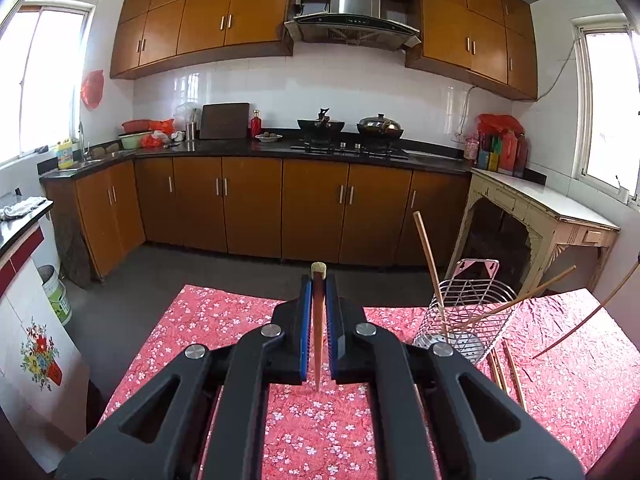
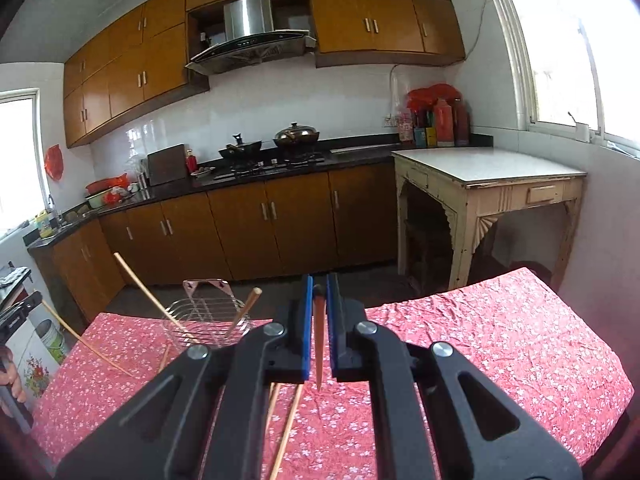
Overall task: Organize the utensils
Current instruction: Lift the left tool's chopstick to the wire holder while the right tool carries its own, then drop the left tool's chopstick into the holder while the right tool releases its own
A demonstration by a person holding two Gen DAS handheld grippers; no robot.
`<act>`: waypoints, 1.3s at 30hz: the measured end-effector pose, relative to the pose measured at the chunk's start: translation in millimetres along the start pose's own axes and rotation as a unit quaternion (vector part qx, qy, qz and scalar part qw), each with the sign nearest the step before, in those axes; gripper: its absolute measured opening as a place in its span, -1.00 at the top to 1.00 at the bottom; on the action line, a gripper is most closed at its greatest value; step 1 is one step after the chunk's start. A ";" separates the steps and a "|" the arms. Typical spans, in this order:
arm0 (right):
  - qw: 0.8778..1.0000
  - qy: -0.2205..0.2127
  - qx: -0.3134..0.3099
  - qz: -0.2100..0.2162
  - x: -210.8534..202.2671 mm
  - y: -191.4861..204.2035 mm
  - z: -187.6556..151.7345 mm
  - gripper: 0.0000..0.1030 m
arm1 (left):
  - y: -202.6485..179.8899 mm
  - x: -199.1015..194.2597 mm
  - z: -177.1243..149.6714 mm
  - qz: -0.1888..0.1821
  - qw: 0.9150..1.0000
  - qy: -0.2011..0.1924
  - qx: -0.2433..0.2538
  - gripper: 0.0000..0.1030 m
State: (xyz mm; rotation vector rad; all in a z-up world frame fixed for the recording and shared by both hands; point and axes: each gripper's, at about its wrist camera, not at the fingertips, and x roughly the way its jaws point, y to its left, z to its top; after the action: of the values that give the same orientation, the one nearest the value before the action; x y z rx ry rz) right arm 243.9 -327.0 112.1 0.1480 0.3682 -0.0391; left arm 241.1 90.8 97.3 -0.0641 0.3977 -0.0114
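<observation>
Both views look forward along a hand-held gripper, from above the red floral worktop (image 1: 224, 312) toward the kitchen's cabinets. The left wrist view faces the range hood (image 1: 354, 12) squarely, with the wire utensil rack (image 1: 468, 312) near on its right. The right wrist view sits further right, tilted; the same rack (image 2: 208, 316) appears on its left, the cream side table (image 2: 488, 176) nearer.

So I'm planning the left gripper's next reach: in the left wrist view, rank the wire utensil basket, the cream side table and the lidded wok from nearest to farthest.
1. Wire utensil basket, on the tablecloth just right of the left gripper.
2. Cream side table, across the floor, right.
3. Lidded wok, on the stove at the back wall.
</observation>
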 end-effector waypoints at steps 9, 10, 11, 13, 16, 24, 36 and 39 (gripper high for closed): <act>0.997 0.005 -0.015 0.079 -27.4 38.1 30.3 0.85 | -23.7 -22.1 27.6 -0.043 0.999 -0.021 0.000 0.87; 0.996 0.002 -0.016 0.087 -30.8 43.5 34.3 0.85 | -28.5 -24.4 32.6 -0.048 0.999 -0.024 0.001 0.87; 0.995 -0.003 -0.018 0.094 -33.6 49.2 40.5 0.85 | -34.6 -27.6 39.8 -0.053 0.998 -0.030 0.002 0.87; 0.995 -0.010 -0.022 0.101 -35.1 59.6 49.5 0.85 | -44.9 -30.7 50.1 -0.064 0.997 -0.037 0.000 0.87; 0.993 -0.018 -0.015 0.113 -29.5 72.5 68.1 0.85 | -62.9 -32.2 69.0 -0.081 0.996 -0.047 -0.006 0.87; 0.995 -0.031 -0.030 0.095 12.0 106.3 98.8 0.85 | -108.5 -15.7 110.6 -0.098 0.992 -0.074 -0.013 0.87; 0.993 0.035 -0.017 0.110 92.0 105.9 92.1 0.85 | -137.5 59.9 103.2 -0.077 0.996 -0.042 -0.008 0.87; 0.993 0.045 -0.011 0.111 105.8 104.0 87.4 0.85 | -137.9 73.3 99.7 -0.075 0.997 -0.031 -0.009 0.87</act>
State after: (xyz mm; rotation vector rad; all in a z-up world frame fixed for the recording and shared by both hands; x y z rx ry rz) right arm 380.4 -238.7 168.6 0.1679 0.4403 0.1923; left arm 347.4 -42.5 169.6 -0.1124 0.3307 -0.1540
